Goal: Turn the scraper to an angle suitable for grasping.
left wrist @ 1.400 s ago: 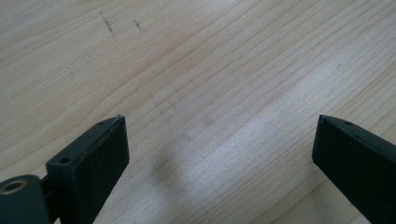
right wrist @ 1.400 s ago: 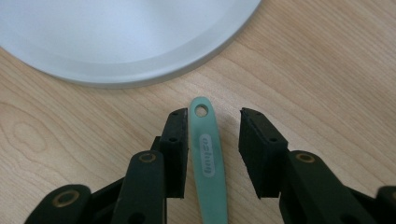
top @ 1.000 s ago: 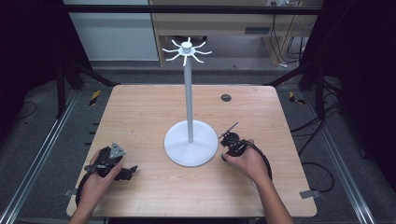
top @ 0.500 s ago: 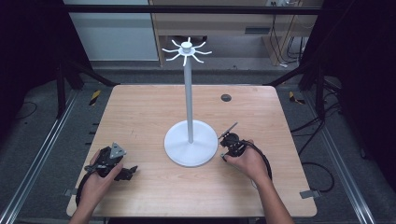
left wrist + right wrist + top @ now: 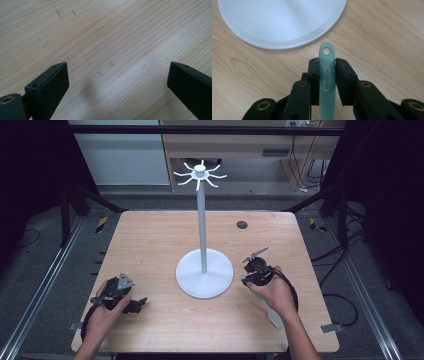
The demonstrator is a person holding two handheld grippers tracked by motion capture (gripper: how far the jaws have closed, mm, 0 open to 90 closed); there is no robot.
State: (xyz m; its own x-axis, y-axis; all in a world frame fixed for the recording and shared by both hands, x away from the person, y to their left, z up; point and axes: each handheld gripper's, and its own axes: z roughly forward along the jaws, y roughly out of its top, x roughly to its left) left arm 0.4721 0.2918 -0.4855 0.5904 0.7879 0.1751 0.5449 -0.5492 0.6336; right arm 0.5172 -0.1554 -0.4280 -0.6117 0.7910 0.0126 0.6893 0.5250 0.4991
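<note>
Lifting a little off the tabletop since a second ago: right gripper, jaws just closing and now pinching the green handle near the right edge, beside the white stand base. Hiding under the hand: the rest of the handle. Resting near the front left corner: left gripper, jaws wide apart, holding nothing

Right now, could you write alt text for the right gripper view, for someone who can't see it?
Two black jaws of the right claw pinch a pale green handle with a hanging hole at its tip, pointing toward the round white base of a stand on a wooden table.
</note>
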